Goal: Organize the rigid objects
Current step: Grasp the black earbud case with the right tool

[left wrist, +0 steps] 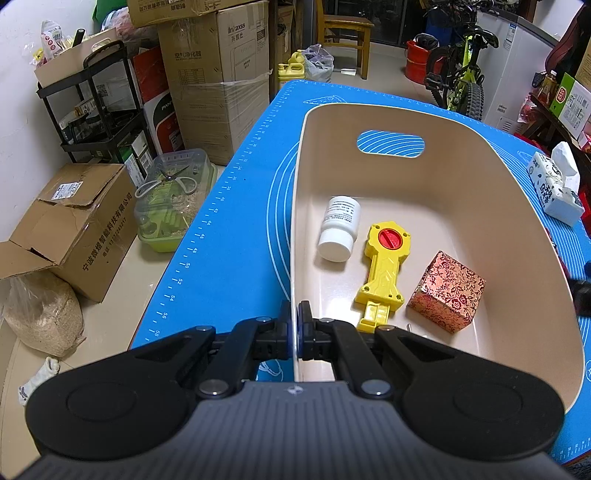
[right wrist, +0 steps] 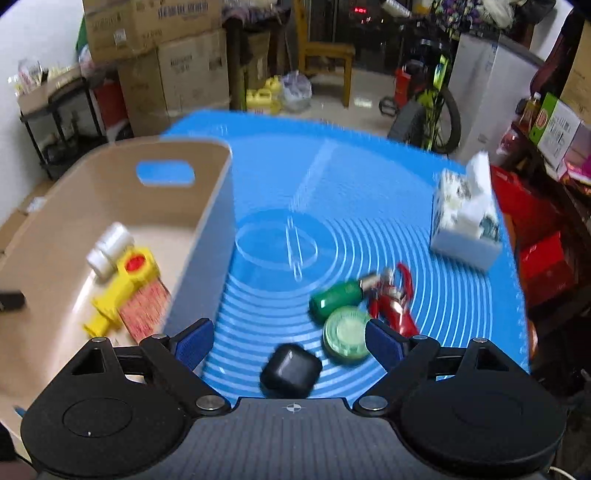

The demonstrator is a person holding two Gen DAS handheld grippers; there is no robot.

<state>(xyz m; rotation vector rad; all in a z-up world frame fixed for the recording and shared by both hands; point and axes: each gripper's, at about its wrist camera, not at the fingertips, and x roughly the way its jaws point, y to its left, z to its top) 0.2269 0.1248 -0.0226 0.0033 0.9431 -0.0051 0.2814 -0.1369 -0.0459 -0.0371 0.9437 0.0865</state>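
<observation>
A beige bin (left wrist: 480, 177) stands on the blue mat (left wrist: 236, 229). My left gripper (left wrist: 295, 321) is shut on the bin's near left rim. Inside the bin lie a white bottle (left wrist: 338, 229), a yellow toy with a red disc (left wrist: 384, 266) and a red patterned box (left wrist: 447, 291). My right gripper (right wrist: 290, 343) stands wide open over the mat, to the right of the bin (right wrist: 207, 206), pressing on nothing. A black rounded case (right wrist: 290, 369) lies just below the gap between its fingers. Beyond it lie a green round tin (right wrist: 347, 338), a green bottle (right wrist: 336, 301) and a red-handled tool (right wrist: 395, 306).
A white tissue pack (right wrist: 465, 225) sits at the mat's right edge. Cardboard boxes (left wrist: 218, 74), a black shelf cart (left wrist: 99, 110) and a clear plastic tub (left wrist: 173, 199) stand on the floor to the left. A bicycle (left wrist: 461, 74) and a wooden chair (left wrist: 343, 33) stand behind the table.
</observation>
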